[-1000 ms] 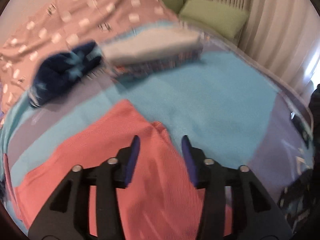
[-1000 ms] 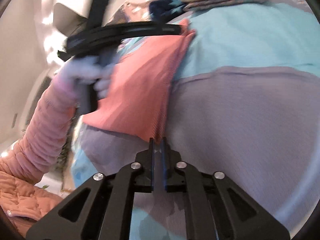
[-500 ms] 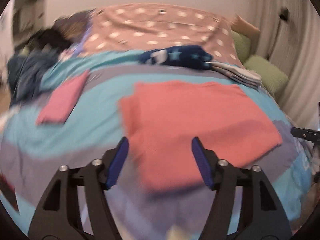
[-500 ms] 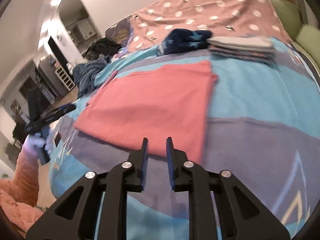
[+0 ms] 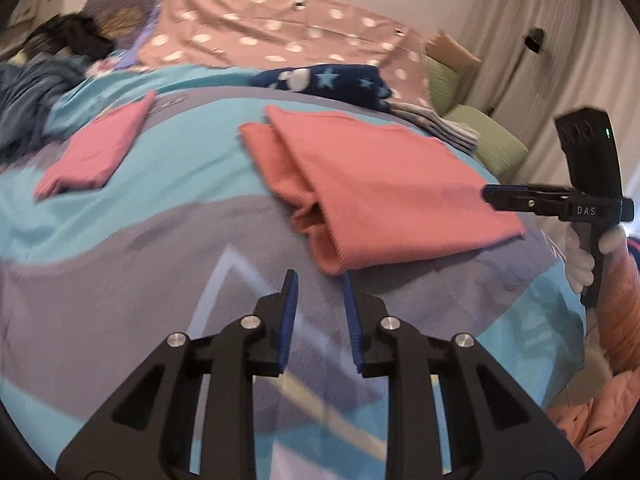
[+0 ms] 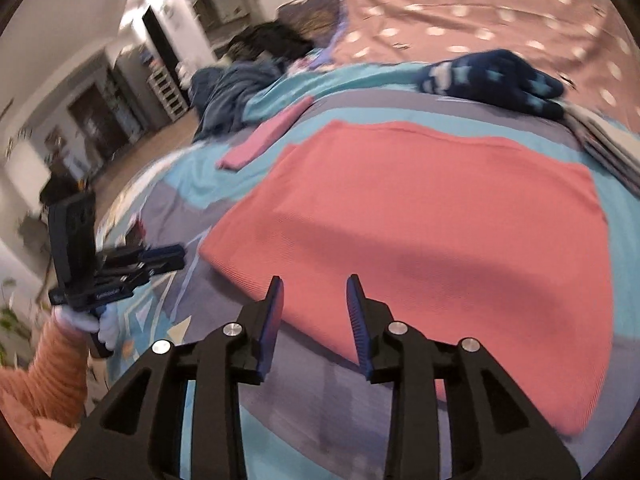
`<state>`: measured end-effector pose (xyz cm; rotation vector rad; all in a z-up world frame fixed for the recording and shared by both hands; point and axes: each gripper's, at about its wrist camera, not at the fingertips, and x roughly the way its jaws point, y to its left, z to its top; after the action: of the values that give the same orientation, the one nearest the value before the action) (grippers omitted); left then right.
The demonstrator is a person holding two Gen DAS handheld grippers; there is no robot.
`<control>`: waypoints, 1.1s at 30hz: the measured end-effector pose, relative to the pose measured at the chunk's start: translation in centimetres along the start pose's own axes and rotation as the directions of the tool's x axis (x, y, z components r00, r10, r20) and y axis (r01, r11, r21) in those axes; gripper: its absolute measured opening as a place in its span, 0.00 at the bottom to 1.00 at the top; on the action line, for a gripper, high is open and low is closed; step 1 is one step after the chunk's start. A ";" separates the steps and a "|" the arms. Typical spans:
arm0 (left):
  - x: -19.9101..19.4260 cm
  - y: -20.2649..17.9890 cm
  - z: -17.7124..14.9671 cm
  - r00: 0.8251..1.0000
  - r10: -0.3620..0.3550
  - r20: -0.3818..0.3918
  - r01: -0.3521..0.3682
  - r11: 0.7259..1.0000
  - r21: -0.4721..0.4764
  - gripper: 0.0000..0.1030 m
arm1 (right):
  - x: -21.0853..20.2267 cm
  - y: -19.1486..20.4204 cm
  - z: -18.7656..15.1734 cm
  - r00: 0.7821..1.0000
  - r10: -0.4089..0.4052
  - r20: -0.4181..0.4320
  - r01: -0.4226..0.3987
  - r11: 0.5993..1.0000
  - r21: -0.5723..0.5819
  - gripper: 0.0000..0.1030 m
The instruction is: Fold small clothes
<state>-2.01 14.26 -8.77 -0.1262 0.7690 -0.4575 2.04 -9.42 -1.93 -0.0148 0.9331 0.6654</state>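
Note:
A coral-red garment (image 5: 372, 184) lies folded flat on the bed, a doubled edge on its left side; it also shows in the right wrist view (image 6: 432, 216). My left gripper (image 5: 318, 280) is open and empty, hovering just short of the garment's near left corner. My right gripper (image 6: 314, 284) is open and empty, over the garment's near edge. The right gripper also shows at the right of the left wrist view (image 5: 490, 194), and the left gripper at the left of the right wrist view (image 6: 176, 258).
A small folded pink cloth (image 5: 96, 152) lies at the left of the blue and grey bedspread (image 5: 160, 220). A navy star-print garment (image 5: 320, 82) and a folded stack (image 5: 444, 130) lie behind. Dark clothes (image 6: 232, 88) are piled at the far left. Green cushions (image 5: 496, 148) and curtains are on the right.
The right gripper has let go of the garment and opened. Both grippers have pulled back toward the bed's near side. The left jaws have narrowed a little. The garment now lies folded flat.

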 end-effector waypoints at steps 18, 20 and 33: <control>4.1 2.3 0.4 0.969 -0.226 -0.095 0.209 0.964 -0.162 0.09 | 4.5 -0.4 3.8 0.994 -0.073 -0.077 0.076 0.997 0.032 0.41; 4.0 2.1 0.3 0.970 -0.225 -0.092 0.209 0.966 -0.153 0.13 | 6.0 0.6 6.1 0.993 -0.088 -0.075 0.089 0.996 0.006 0.50; 3.8 2.3 -0.4 0.973 -0.223 -0.056 0.206 0.953 -0.223 0.18 | 20.7 6.0 14.8 0.909 -0.358 -0.215 0.335 0.932 -0.138 0.56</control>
<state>0.93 14.62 -12.09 -0.3996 0.8877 -0.5877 18.25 10.52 -6.77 -0.3484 1.0938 0.3802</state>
